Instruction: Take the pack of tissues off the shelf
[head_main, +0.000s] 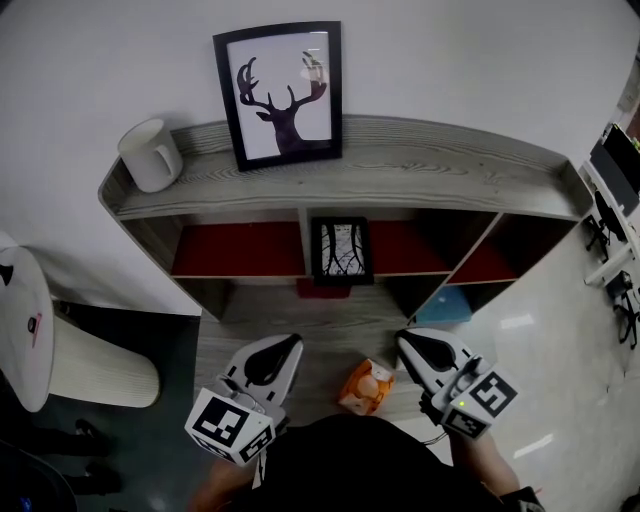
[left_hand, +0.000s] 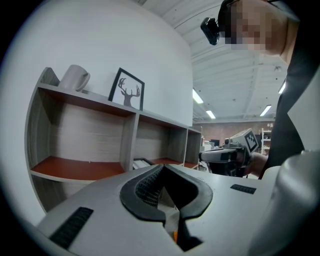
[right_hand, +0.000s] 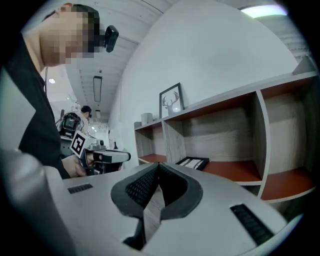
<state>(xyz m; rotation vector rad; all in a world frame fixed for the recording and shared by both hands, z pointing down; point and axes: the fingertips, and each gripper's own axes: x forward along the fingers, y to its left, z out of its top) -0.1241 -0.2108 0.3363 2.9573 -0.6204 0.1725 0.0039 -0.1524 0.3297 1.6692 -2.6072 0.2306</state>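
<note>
Orange tissue pack, grey wood-grain shelf

White wall rose behind low grey wood-grain shelf; open compartments had red bases. Floor grey wood-look by shelf, glossy pale at right. Strip lights glowed on ribbed ceiling beyond

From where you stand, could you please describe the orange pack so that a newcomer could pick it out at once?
Find the grey wood-grain shelf unit against the white wall. On the grey wood-grain surface in front of it, between the left tongs and the right tongs, lies an orange-and-white pack. It is the only orange thing there; both tongs beside it are grey and black.
</note>
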